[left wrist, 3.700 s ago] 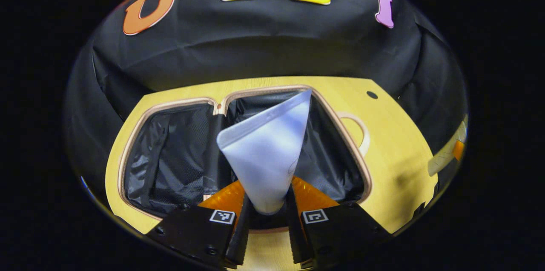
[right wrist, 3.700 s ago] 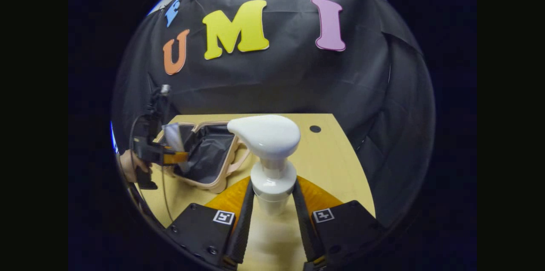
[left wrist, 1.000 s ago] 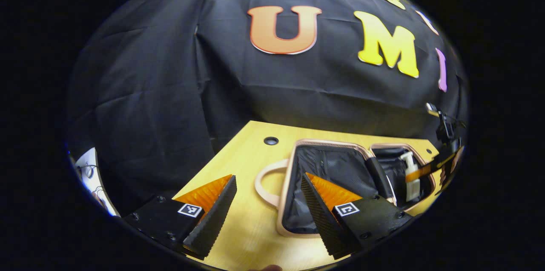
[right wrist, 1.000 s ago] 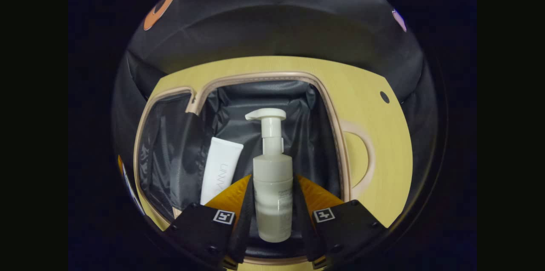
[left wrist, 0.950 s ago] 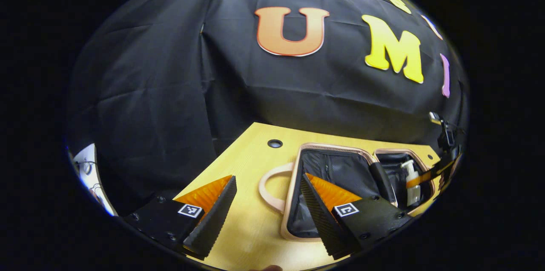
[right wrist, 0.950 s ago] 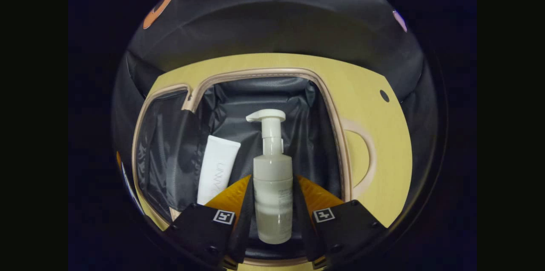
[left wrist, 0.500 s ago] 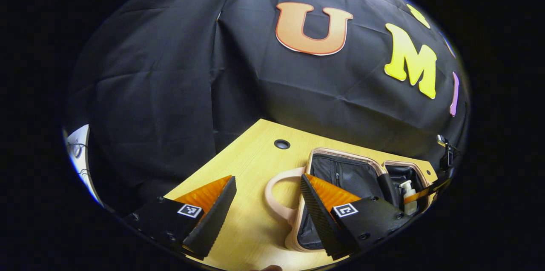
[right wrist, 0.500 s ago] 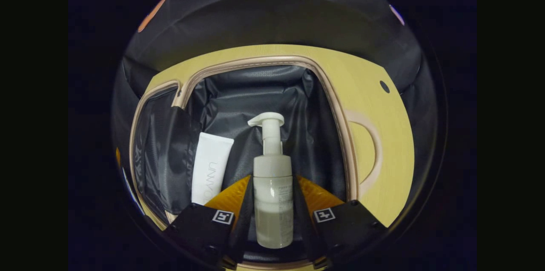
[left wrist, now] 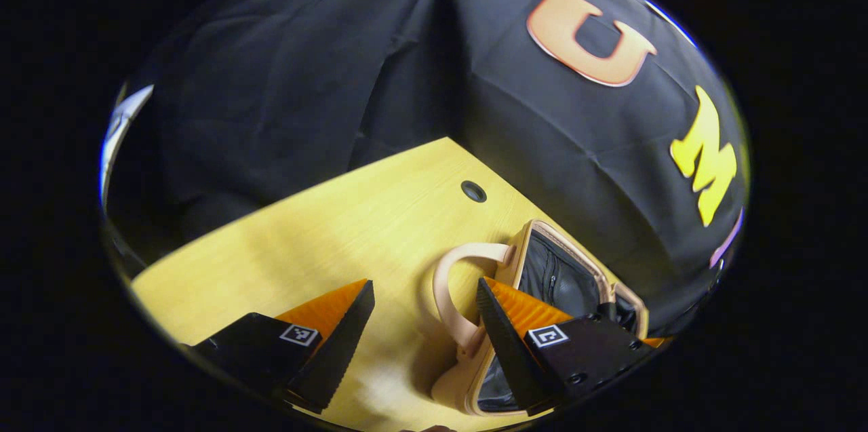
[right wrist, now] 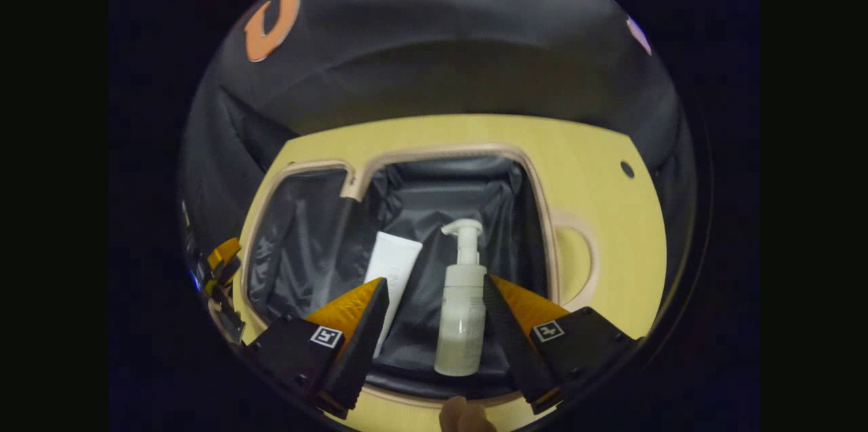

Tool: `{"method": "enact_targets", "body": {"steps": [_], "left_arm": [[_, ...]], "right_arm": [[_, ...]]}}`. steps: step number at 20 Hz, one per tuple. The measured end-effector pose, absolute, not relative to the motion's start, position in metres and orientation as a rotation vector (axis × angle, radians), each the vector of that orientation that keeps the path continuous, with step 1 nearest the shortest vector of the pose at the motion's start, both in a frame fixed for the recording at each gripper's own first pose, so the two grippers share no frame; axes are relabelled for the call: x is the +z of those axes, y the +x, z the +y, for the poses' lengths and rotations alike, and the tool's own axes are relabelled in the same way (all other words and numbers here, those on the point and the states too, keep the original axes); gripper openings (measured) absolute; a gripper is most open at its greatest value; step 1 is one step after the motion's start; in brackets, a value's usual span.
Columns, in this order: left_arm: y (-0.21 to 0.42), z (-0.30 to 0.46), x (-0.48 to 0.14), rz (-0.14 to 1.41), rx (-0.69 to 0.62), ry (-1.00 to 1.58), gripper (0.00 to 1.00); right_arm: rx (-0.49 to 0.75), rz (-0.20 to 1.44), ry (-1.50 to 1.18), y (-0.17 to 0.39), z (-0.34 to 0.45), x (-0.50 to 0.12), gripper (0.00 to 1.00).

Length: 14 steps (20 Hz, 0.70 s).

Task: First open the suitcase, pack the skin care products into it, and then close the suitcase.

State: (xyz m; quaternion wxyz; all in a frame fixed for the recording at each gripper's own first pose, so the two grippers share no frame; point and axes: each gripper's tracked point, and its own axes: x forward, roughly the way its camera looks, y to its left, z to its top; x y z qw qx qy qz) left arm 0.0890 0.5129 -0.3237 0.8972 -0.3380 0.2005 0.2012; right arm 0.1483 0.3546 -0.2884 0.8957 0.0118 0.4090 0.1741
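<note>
Right gripper view: right claw [right wrist: 430,340] spread wide above open suitcase [right wrist: 542,215]; pump bottle [right wrist: 461,310] lying inside, tube [right wrist: 393,269] beside. Left claw [left wrist: 424,337] wide by suitcase handle [left wrist: 447,296].

Pump bottle [right wrist: 461,310] — freed from right tool [right wrist: 434,337]

desk [right wrist: 597,147]: pale yellow wood grain with one small dark round hole.

suitcase [right wrist: 444,152]: beige-pink rim and shell, black lining with a dull sheen and creases. the left half of the lining reads as a finer, mesh-like black.

suitcase handle [left wrist: 447,289]: beige-pink, same tone as the rim.

pump bottle [right wrist: 461,313]: white pump head and neck, translucent body with milky white content.

tube [right wrist: 392,269]: plain white with faint grey print.

gripper bodies, both views: black, each carrying a small black-and-white square marker.
</note>
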Motion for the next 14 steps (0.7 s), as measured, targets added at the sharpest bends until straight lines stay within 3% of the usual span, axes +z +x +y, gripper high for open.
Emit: {"method": "enact_targets", "body": {"steps": [4, 7, 8, 12, 14], "left_arm": [[0.097, 0.508, -0.338, 0.429, 0.381, -0.83, 0.91], [0.103, 0.5, -0.344, 0.443, 0.352, -0.912, 0.53], [0.103, 0.497, -0.345, 0.45, 0.345, -0.934, 0.61], [0.112, 0.488, -0.34, 0.449, 0.309, -0.997, 0.46], [0.113, 0.489, -0.336, 0.448, 0.334, -1.017, 0.17]], "right_arm": [[0.423, 0.737, 0.053, 0.1, 0.334, -0.225, 0.83], [0.416, 0.659, 0.066, 0.066, 0.305, -0.187, 0.83], [0.404, 0.64, 0.06, 0.056, 0.293, -0.179, 0.8], [0.367, 0.585, 0.057, 0.027, 0.255, -0.152, 0.83], [0.342, 0.559, 0.067, 0.019, 0.237, -0.14, 0.83]]}}
